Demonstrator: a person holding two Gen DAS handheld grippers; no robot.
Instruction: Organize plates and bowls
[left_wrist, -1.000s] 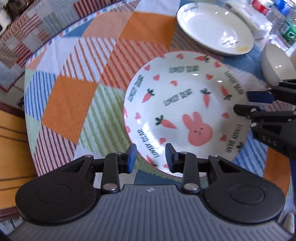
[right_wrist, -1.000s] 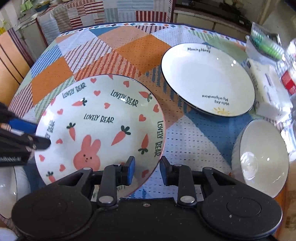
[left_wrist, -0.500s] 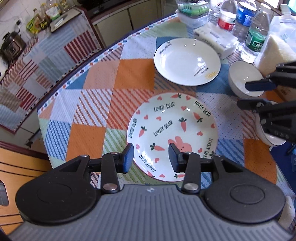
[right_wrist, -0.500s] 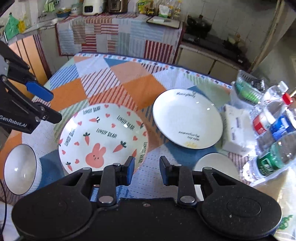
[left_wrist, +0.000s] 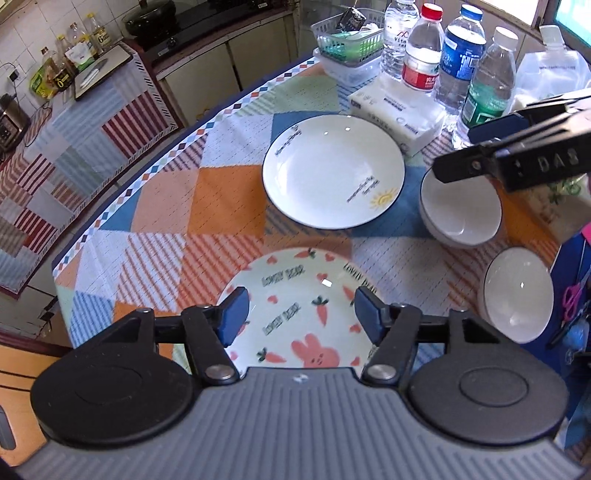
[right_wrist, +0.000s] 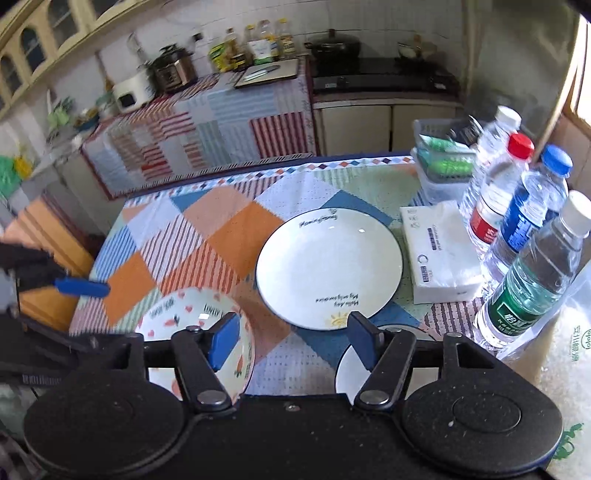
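The bunny-and-carrot plate (left_wrist: 295, 314) lies flat on the patchwork tablecloth, straight under my left gripper (left_wrist: 301, 315). That gripper hangs above it with its jaws opening and nothing gripped. A white plate with a sun print (left_wrist: 332, 170) sits farther back. Two stacked white bowls (left_wrist: 461, 210) and a single white bowl (left_wrist: 517, 291) stand to the right. My right gripper (right_wrist: 293, 339) hovers over the cloth between the bunny plate (right_wrist: 192, 314) and the white plate (right_wrist: 328, 269), jaws opening and empty. A bowl (right_wrist: 349, 363) is partly hidden behind its right finger.
Several water bottles (right_wrist: 517, 236), a tissue pack (right_wrist: 436, 251) and a plastic basket (right_wrist: 439, 162) crowd the table's far right. A printed bag (right_wrist: 569, 332) lies at the right edge. The table's far edge (right_wrist: 258, 171) faces a covered kitchen counter.
Both grippers have risen and drawn back from the bunny plate, which stays on the table. Both pairs of jaws have spread much wider. More of the kitchen shows now.
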